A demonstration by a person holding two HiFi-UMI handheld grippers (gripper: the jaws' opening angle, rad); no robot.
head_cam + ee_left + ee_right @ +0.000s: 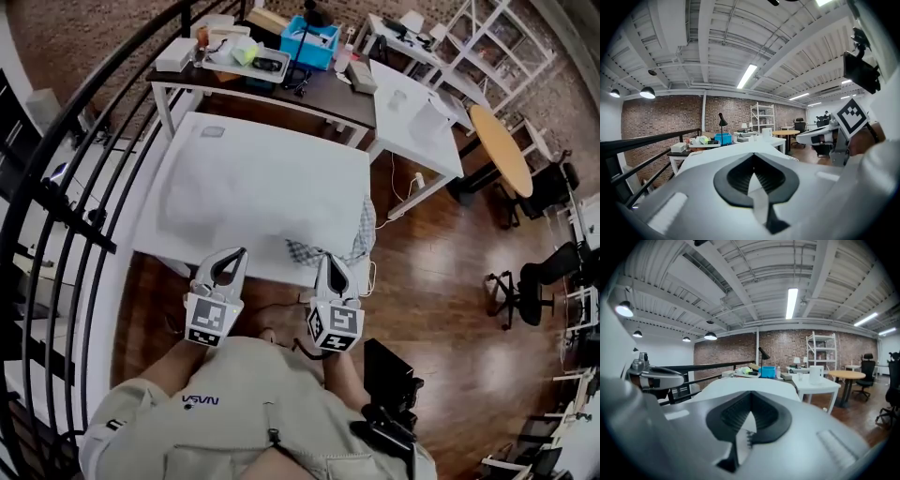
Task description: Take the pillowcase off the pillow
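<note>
Plainly, both tools are closed: in the left gripper view the left gripper [752,157] has its 2 ribbed pads meeting at the tips with nothing between them, and the right gripper view shows the right gripper [750,394] shut the same way, empty. From the head view the 2 grippers, left [241,252] and right [330,256], sit side by side at the near edge of the white table [150,246], both pointing out over it. The pillow [248,183], white and bulky, lies flat on that table and covers most of it; a blue-and-white checked cloth [349,246] shows at its near right corner, just beside the right gripper's tip, and I cannot tell whether they touch. Beyond, on a dark desk [323,94], a blue bin [311,42] stands with contents too small to make out, and a white tray [225,64] holds a yellow-green object [245,53] and a dark one. Only the head view shows the checked cloth. The left gripper view alone shows the right gripper's marker cube [853,116] from the side, and both gripper views show ceiling lights and a brick wall.
</note>
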